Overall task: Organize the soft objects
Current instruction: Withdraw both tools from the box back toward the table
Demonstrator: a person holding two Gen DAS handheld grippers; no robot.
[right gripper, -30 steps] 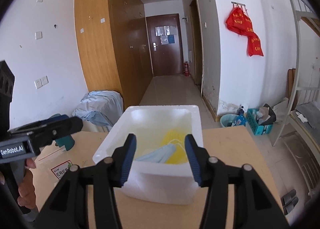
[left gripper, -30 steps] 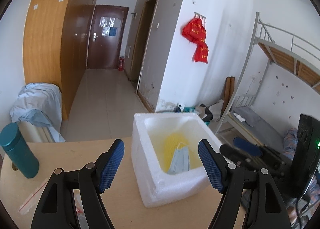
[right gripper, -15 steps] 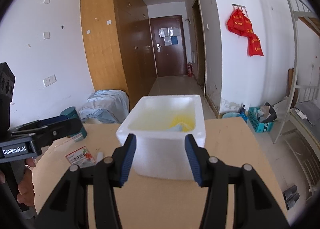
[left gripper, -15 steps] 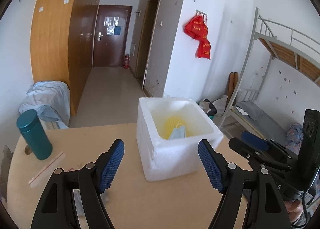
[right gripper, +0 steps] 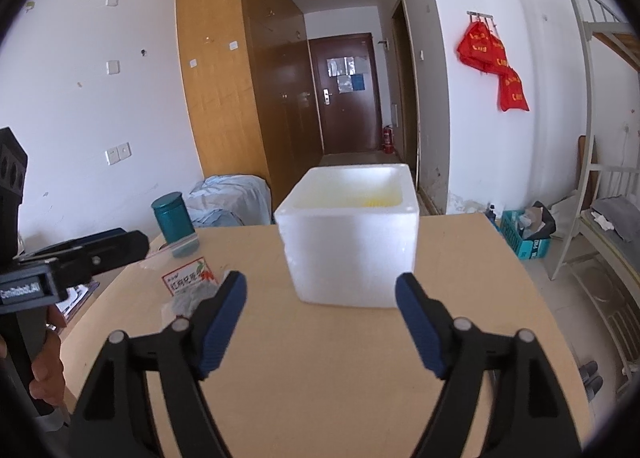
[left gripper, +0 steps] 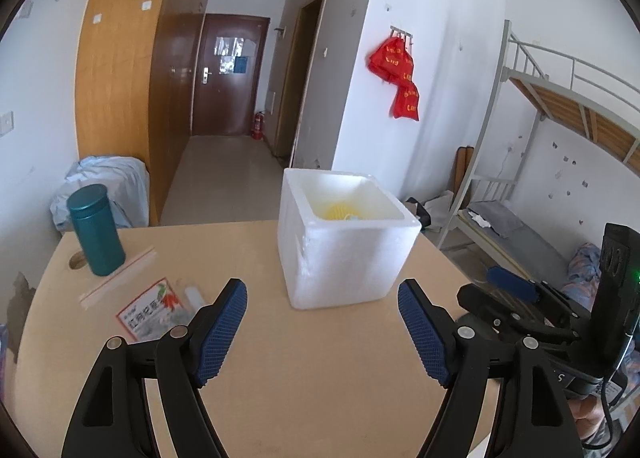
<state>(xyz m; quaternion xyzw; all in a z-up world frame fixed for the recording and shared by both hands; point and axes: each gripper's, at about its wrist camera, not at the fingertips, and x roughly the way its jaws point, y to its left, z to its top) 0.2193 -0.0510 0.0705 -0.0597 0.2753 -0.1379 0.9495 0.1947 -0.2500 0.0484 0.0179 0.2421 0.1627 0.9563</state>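
A white foam box (left gripper: 344,242) stands on the wooden table (left gripper: 320,370); it also shows in the right wrist view (right gripper: 352,250). Inside it a yellow soft object (left gripper: 340,212) shows above the near wall, with a sliver of a pale blue mask beside it. My left gripper (left gripper: 322,332) is open and empty, held back from the box over the table. My right gripper (right gripper: 320,322) is open and empty, also short of the box. The right gripper shows at the right of the left wrist view (left gripper: 516,298).
A teal canister (left gripper: 96,234) stands at the table's far left. A red-printed packet (left gripper: 156,310) and a clear zip bag (left gripper: 116,270) lie left of the box. A bunk bed (left gripper: 560,138) stands to the right, and a cloth-covered bundle (left gripper: 108,186) beyond the table.
Both grippers have pulled back and away from the box, which now looks smaller and farther. The right gripper's jaws have opened wider. The mask and yellow object stay in the box.
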